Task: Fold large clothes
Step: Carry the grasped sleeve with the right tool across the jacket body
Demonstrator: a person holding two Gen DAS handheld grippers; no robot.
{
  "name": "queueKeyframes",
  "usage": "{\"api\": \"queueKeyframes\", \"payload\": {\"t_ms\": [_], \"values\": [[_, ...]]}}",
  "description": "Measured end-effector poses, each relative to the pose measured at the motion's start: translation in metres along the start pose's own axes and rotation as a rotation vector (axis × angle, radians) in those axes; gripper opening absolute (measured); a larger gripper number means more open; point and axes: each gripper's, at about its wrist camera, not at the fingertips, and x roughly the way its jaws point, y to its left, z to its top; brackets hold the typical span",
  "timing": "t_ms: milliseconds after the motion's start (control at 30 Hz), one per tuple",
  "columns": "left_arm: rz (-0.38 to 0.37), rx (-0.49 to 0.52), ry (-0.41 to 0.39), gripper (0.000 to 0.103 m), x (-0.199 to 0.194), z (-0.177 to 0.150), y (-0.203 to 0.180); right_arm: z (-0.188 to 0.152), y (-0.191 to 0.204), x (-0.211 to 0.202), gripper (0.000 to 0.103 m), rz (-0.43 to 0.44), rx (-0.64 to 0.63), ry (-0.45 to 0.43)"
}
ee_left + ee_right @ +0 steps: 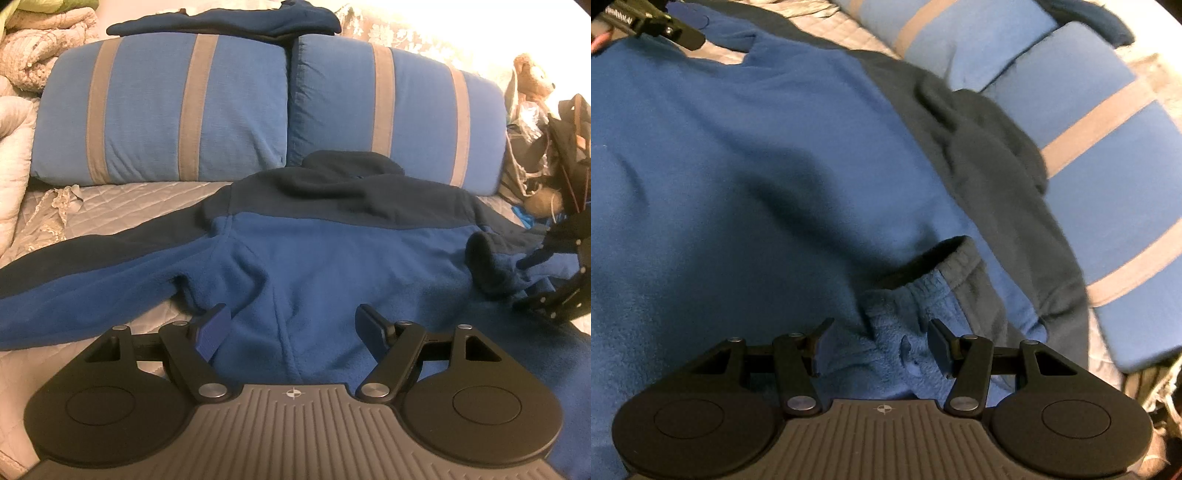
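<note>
bed: quilted cover (122,206) carries my blue fleece jacket (332,266), back up, collar toward the striped pillows (166,110).
right hand-held gripper (879,347): released, cuff (923,273) of the folded-in sleeve between its jaws, unpinched.
left hand-held gripper (291,328): released over the hem.
room: left sleeve (92,273) spread wide, free to fold.

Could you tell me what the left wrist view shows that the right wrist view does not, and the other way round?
Only the left wrist view shows the open left gripper over the hem, the outstretched left sleeve, a folded navy garment on top of the pillows and a teddy bear. Only the right wrist view shows the open right gripper up close, its pads apart either side of the folded-in sleeve cuff. Both show the blue fleece jacket lying flat and the striped blue pillows.
</note>
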Motion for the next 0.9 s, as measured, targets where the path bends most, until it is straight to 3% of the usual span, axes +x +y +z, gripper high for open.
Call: {"api": "queueKeyframes", "payload": {"t_ms": [233,267,300,400,533,667,767,900], "values": [[0.001,-0.001,0.000,0.074,0.000,0.000,0.000,0.005,-0.022,0.014,0.055,0.092,0.054,0.033],[0.000,-0.002,0.000,0.074,0.000,0.000,0.000,0.005,-0.024,0.017,0.049,0.101,0.070,0.037],[-0.001,-0.002,0.001,0.074,0.000,0.000,0.000,0.004,-0.025,0.019,0.036,0.110,0.087,0.041],[-0.002,-0.004,0.000,0.074,-0.001,0.000,0.000,0.004,-0.026,0.020,0.020,0.095,0.111,0.032],[-0.003,-0.005,0.003,0.074,-0.001,0.000,0.001,0.004,-0.014,0.001,0.014,-0.036,0.101,-0.041],[-0.021,-0.003,0.015,0.074,0.000,0.002,0.001,0.006,0.013,-0.017,0.014,-0.285,0.048,-0.133],[-0.151,-0.025,0.067,0.074,0.004,0.009,0.009,0.002,0.026,-0.024,0.014,-0.389,0.042,-0.192],[-0.331,-0.129,0.074,0.074,0.004,0.033,0.018,-0.003,0.030,-0.034,0.014,-0.468,0.068,-0.258]]}}
